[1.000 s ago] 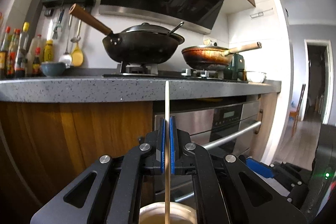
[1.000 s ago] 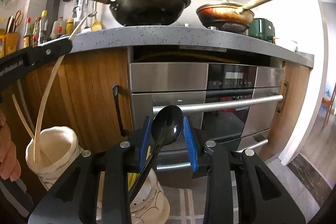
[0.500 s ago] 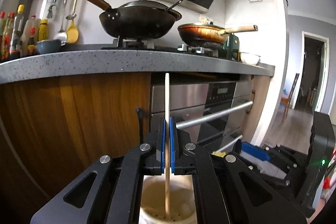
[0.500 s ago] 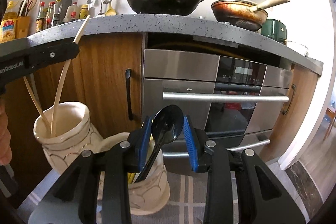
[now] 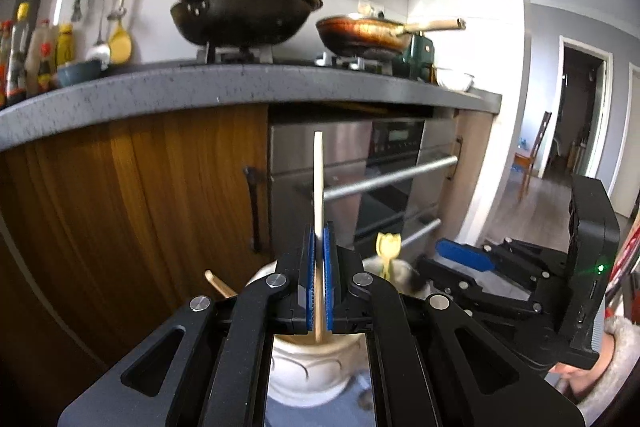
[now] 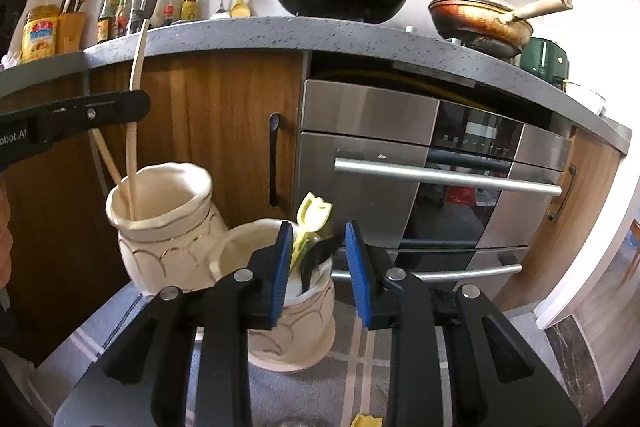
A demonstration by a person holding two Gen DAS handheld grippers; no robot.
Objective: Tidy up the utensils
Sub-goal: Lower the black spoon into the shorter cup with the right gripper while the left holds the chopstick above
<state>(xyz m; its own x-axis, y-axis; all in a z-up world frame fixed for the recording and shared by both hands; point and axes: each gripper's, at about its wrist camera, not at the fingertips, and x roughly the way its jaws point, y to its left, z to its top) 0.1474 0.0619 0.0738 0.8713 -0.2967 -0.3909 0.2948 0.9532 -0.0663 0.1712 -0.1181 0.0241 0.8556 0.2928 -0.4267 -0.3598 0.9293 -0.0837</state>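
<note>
chopstick tip hidden in jar

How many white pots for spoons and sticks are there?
2. The taller pot stands on the left with two wooden sticks in it; the shorter pot stands beside it, right in front of the right gripper.

Black spoon dropped from right gripper into jar, chopstick lowered
</note>
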